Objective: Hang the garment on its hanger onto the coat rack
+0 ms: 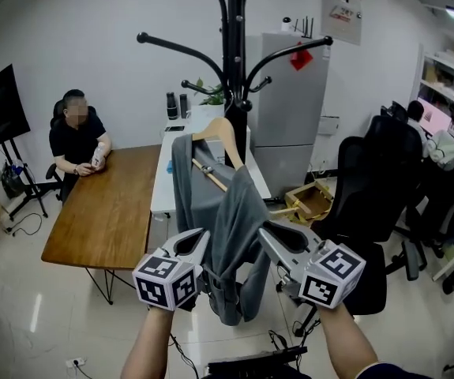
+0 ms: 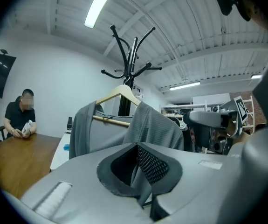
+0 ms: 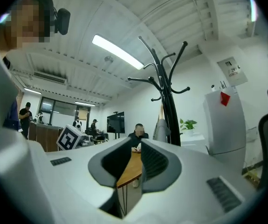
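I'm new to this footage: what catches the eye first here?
A grey garment on a wooden hanger dangles mid-picture in front of the black coat rack. The left hand-held gripper pinches its lower fabric, and a person sits at the wooden table on the left.

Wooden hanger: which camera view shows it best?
The left gripper view: the wooden hanger faces it, both arms and crossbar visible. The head view shows it from above, partly draped. The right gripper view catches only an edge-on sliver beside the coat rack.
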`<state>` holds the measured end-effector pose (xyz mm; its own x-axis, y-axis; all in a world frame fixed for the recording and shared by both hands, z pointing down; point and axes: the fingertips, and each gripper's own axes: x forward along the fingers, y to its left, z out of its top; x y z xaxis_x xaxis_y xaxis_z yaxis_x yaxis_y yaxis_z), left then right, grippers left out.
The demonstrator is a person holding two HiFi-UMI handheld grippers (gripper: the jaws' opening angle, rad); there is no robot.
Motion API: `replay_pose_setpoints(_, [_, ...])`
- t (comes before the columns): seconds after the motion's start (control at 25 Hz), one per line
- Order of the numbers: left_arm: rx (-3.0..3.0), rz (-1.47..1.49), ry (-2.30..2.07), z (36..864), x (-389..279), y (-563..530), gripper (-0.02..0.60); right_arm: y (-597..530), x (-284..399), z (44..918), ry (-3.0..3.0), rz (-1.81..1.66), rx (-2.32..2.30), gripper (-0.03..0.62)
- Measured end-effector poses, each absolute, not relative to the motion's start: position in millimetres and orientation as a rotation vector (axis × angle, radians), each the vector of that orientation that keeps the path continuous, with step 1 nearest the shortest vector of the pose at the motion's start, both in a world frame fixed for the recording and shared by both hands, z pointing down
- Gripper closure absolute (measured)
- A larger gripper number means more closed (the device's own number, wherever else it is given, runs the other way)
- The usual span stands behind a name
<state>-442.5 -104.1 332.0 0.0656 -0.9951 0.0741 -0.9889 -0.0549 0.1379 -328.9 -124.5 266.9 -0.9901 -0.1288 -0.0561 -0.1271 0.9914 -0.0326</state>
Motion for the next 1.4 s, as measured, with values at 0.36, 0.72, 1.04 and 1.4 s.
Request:
replay_pose_setpoints(0.36, [2.205,-0.044,-1.976,344,-426,-89,0.595,-112,-335,304,3.118,-0.18,-0.252,0.592])
replay_pose_setpoints(0.72, [2.254,-0.028,-1.933,341,-419,-85,0.595,-107,-332,315,3.12,-0.198,-0.325,0.592])
replay_pose_setpoints(1.04, [2.275,-0.021,-1.905,343,-411,-87,0.595,-104,-333,317,3.13,-0.186,-0.32,0.592])
replay_pose_setpoints(1.4, [2.277,-0.021,-1.902,343,-410,-91,0.595,-106,-334,318,3.144,-0.182,-0.312,0.592])
